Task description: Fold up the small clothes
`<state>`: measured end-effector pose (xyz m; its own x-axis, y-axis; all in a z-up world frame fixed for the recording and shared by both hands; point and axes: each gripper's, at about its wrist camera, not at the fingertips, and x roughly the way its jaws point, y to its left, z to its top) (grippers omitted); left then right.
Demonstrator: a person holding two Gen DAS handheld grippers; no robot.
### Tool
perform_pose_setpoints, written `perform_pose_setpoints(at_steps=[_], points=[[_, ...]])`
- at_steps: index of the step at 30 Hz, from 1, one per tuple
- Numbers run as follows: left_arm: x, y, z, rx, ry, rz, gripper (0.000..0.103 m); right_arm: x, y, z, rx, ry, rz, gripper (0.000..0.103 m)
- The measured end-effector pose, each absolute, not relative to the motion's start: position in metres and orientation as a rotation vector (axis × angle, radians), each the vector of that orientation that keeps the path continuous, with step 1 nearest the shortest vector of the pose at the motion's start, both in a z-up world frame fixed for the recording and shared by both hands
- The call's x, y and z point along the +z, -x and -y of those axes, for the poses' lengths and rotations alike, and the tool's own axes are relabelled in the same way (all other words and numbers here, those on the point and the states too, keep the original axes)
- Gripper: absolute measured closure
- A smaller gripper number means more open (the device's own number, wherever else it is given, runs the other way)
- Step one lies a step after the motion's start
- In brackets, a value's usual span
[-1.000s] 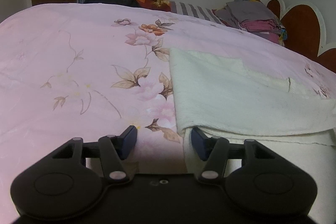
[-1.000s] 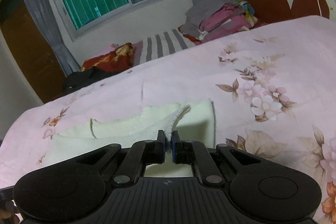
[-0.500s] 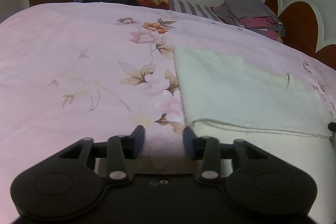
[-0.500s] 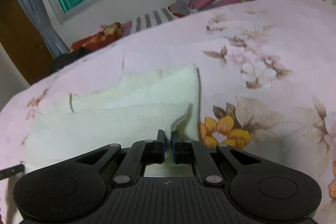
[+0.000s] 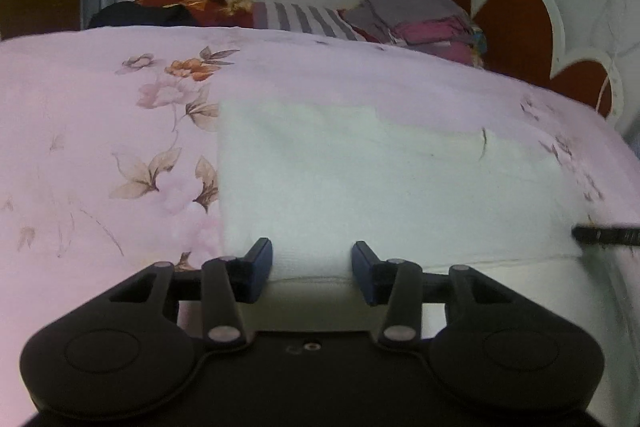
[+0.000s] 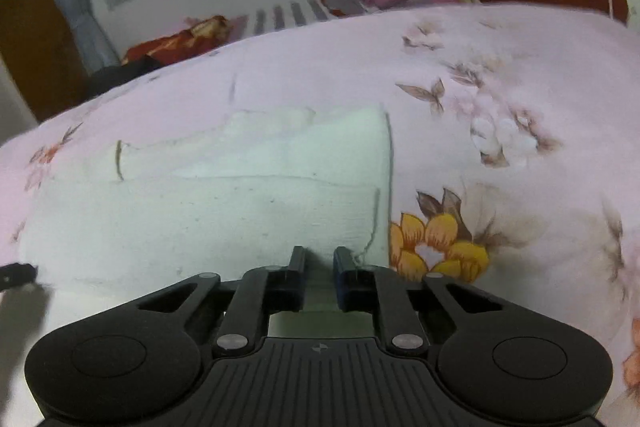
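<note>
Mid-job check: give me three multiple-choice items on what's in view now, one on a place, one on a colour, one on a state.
1. Where does the cream knitted cloth lie?
A. on the pink floral bedspread
B. on the pile of folded clothes
C. on the floor

2. What colour is the flower beside the cloth's right edge, in the right wrist view?
A. blue
B. yellow
C. black

3. How do the right gripper jaws stand?
A. clamped on a striped pillow
B. apart, over the cloth's near edge
C. out of view

Answers: A, bedspread shows around the cloth; B, yellow petals sit there; B, a gap shows as the jaws are opening.
</note>
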<state>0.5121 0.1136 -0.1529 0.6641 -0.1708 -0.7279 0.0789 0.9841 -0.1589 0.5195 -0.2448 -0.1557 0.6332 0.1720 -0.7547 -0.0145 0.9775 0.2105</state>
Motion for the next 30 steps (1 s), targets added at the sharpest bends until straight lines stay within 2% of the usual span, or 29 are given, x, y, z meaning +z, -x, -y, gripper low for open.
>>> perform_pose_setpoints(at_steps=[5,7,12,14,16,21,22,23,24,25,30], points=[[-0.141,-0.547,-0.114,-0.164,0.107,-0.787,0.053,-0.141,-0.533,0.258,0.101,-0.211,-0.804,0.089],[-0.139,-0.572,-0.112,-0.177,0.091,-0.766,0.047,-0.141,-0.553,0.256,0.114,-0.217,-0.801,0.089],[-0.165,-0.615,-0.123,-0.165,0.089,-0.825,0.046,-0.149,-0.594,0.24,0.182,-0.162,-0.8,0.089],[-0.168,-0.61,-0.137,-0.136,0.137,-0.798,0.047,-0.163,-0.606,0.248,0.059,-0.104,-0.836,0.089],[-0.161,-0.601,-0.133,-0.117,0.144,-0.785,0.046,-0.164,-0.611,0.267,0.013,-0.189,-0.848,0.089],[-0.148,-0.585,-0.08,-0.22,0.142,-0.746,0.046,-0.134,-0.597,0.221,0.143,-0.187,-0.761,0.088],[-0.149,-0.583,-0.068,-0.238,0.136,-0.751,0.046,-0.133,-0.597,0.205,0.206,-0.195,-0.767,0.085],[-0.15,-0.582,-0.06,-0.255,0.129,-0.753,0.046,-0.134,-0.595,0.186,0.257,-0.183,-0.78,0.067],[-0.152,-0.579,-0.053,-0.267,0.112,-0.754,0.046,-0.136,-0.593,0.171,0.298,-0.166,-0.792,0.06],[-0.155,-0.577,-0.047,-0.271,0.091,-0.761,0.047,-0.139,-0.59,0.16,0.331,-0.152,-0.795,0.057],[-0.164,-0.561,-0.077,-0.238,0.049,-0.766,0.048,-0.157,-0.576,0.157,0.377,-0.086,-0.829,0.057]])
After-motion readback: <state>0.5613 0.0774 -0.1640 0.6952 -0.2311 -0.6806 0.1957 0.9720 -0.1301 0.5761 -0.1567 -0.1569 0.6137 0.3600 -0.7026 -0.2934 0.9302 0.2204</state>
